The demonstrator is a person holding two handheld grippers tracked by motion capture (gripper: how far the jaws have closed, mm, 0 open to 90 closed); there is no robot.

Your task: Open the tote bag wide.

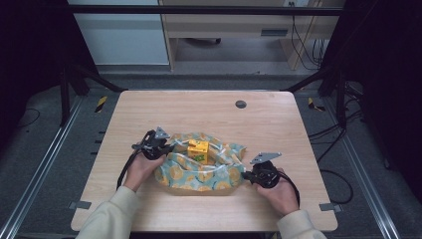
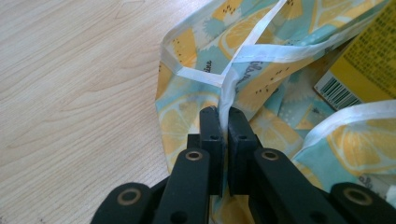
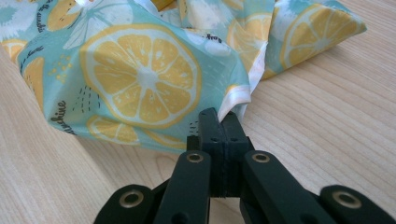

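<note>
Near the table [image 1: 149, 204] edge at 6 o'clock I see the lemon-print bag [image 1: 199, 174] lying crumpled on the wood, mouth slack, with a yellow carton [image 1: 198, 150] sitting in it toward 12 o'clock. My left gripper [image 1: 166, 149] at the bag's 9 o'clock has its jaws pinched tight on the white trim [image 2: 224, 100] of the bag rim. My right gripper [image 1: 247, 175] at 3 o'clock has jaws clamped on the bag's corner edge [image 3: 236, 98], carton barcode showing in the left gripper view.

Lab: framed table [image 1: 149, 107], floor cables [image 1: 326, 137]
</note>
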